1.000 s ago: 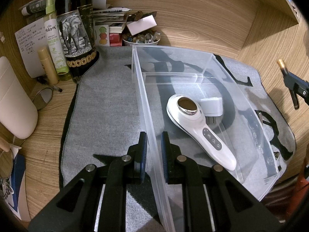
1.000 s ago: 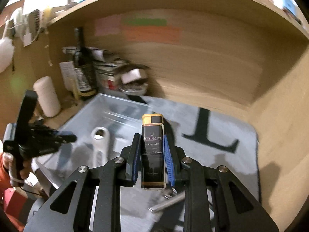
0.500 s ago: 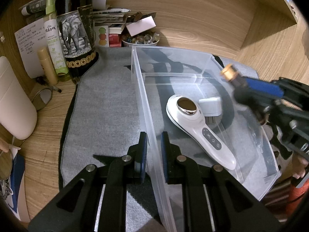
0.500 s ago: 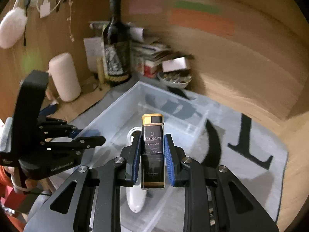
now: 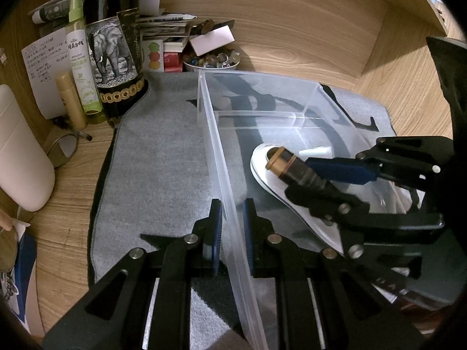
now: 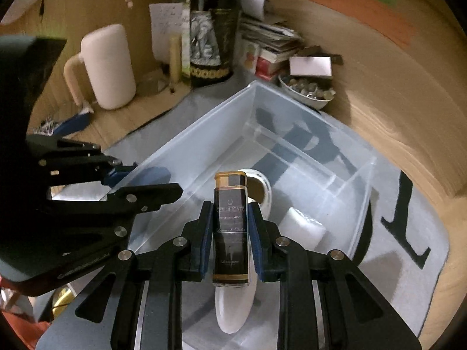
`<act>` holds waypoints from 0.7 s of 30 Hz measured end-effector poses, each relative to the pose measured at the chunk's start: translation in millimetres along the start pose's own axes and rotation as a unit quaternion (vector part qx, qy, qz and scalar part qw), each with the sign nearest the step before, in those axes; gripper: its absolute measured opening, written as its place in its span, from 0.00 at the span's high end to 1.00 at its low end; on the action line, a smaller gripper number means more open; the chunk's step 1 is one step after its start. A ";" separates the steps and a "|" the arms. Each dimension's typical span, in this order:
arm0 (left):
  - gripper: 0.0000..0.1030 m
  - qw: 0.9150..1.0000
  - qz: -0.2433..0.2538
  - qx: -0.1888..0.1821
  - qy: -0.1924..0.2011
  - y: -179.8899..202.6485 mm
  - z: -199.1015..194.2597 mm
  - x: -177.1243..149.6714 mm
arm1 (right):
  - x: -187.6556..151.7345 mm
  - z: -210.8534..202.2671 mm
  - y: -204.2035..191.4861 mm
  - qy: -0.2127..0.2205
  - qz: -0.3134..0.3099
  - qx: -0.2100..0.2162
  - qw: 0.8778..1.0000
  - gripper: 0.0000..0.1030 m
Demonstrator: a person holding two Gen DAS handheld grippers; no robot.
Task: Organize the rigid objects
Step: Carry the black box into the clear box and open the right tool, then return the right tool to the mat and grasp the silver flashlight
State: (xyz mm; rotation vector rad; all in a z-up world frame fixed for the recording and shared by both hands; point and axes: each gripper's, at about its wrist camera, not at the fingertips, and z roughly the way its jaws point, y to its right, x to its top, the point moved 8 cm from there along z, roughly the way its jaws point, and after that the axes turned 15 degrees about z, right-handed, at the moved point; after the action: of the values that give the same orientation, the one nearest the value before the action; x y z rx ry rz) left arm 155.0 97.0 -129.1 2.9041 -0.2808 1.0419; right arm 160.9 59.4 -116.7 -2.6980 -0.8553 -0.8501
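Black-and-gold cylindrical tube over clear plastic bin

a cluttered home desk nook with wood-grain walls. a wine bottle, stacked papers and a bowl of beads crowd the corner.

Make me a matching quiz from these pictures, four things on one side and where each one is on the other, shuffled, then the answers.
1. black tube
2. white handheld device
3. wine bottle
4. left gripper

A. lying inside the clear bin
B. standing on the desk, outside the bin
C. clamped on the bin's wall
D. held in the right gripper, above the bin

Pairs: 1-D, 2-A, 3-B, 4-C
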 end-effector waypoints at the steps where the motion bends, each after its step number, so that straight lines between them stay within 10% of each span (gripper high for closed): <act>1: 0.86 1.000 0.001 0.001 0.000 0.0 0.3 0.5 | -0.7 0.4 -1.2 -0.001 -0.004 -0.001 1.000 0.79; 21: 0.87 1.000 0.001 0.003 -0.001 1.1 0.9 0.8 | 1.3 -17.4 9.5 0.024 0.000 -0.022 0.999 0.67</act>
State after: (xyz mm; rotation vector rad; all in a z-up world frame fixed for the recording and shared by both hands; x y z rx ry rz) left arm 156.0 95.7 -129.3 2.9121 -0.2798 1.0411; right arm 159.1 46.4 -101.7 -2.7036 -0.8365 -0.9412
